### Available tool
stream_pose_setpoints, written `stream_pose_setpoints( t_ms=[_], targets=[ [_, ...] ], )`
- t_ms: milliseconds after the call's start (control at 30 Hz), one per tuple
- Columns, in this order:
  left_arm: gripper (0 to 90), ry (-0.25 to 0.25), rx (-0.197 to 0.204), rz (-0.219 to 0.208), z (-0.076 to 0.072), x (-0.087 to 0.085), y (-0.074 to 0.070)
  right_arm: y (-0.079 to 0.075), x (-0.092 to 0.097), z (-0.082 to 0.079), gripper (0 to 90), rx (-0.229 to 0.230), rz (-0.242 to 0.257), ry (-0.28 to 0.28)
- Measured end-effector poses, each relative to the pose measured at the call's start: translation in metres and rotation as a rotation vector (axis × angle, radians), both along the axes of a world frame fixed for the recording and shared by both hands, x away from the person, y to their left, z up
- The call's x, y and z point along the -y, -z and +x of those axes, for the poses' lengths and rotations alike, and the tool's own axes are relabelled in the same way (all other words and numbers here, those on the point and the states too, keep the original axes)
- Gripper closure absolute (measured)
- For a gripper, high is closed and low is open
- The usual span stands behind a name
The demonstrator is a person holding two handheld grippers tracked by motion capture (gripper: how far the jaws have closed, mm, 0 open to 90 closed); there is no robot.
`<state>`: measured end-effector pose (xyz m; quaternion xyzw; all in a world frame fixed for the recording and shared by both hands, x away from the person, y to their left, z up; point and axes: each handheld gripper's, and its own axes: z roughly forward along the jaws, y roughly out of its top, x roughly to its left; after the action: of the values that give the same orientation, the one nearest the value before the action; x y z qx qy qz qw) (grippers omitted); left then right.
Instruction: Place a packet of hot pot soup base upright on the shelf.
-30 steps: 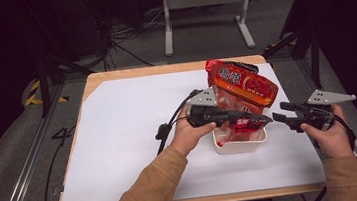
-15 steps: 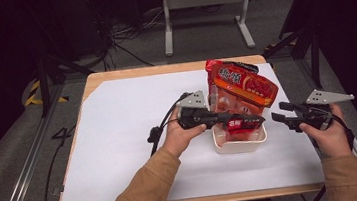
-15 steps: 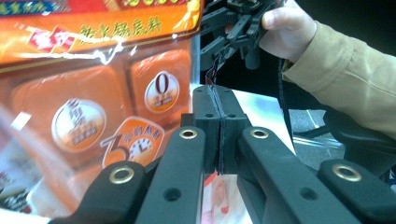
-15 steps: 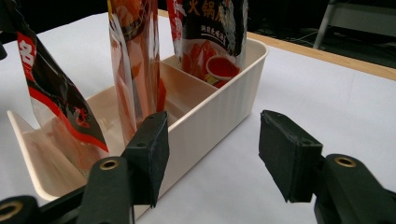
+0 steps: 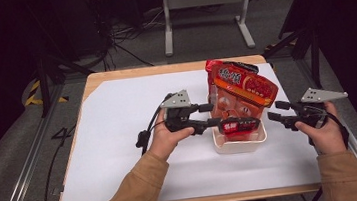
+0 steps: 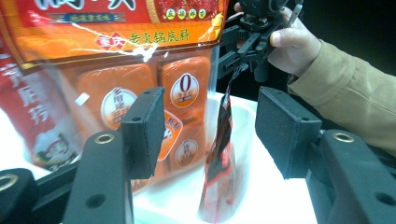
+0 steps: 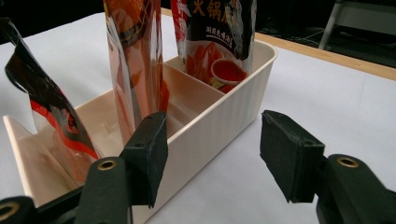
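Note:
A white divided bin (image 5: 241, 147) stands right of centre on the white mat. In its near compartment leans a small dark red packet (image 5: 239, 124). Behind it stand a tall orange packet (image 5: 227, 103) and a large red packet (image 5: 243, 84). My left gripper (image 5: 214, 115) sits just left of the bin. Its jaws have just been opening, and the dark red packet (image 6: 219, 154) stands between them, clear of both pads. My right gripper (image 5: 274, 110) hovers open at the bin's right side, its jaws (image 7: 215, 149) facing the bin wall (image 7: 219, 116) with nothing between them.
The white mat (image 5: 120, 137) covers a wooden table and lies bare left of the bin. The bin's middle compartment holds the orange packet (image 7: 135, 70); the far one holds a red packet (image 7: 215, 42). A metal stand (image 5: 204, 7) is on the floor beyond the table.
The left gripper opened, let go of the dark red packet and drew back to the left. The packet stays leaning in the bin. The right gripper kept still.

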<state>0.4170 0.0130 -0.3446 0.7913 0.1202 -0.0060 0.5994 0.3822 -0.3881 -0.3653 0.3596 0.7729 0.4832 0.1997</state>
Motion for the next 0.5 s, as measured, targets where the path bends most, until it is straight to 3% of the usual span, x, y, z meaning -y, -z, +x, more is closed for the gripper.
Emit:
stream_pose_setpoints(
  t_ms=[267, 500],
  targets=[
    [38.6, -0.074, 0.033, 0.040, -0.012, -0.032, -0.010, -0.002, -0.002, 0.003, 40.1, 0.005, 0.005, -0.002],
    [31.8, -0.161, 0.030, 0.070, -0.021, -0.066, -0.009, -0.002, -0.004, 0.002, 37.4, 0.007, 0.005, -0.001]
  ],
)
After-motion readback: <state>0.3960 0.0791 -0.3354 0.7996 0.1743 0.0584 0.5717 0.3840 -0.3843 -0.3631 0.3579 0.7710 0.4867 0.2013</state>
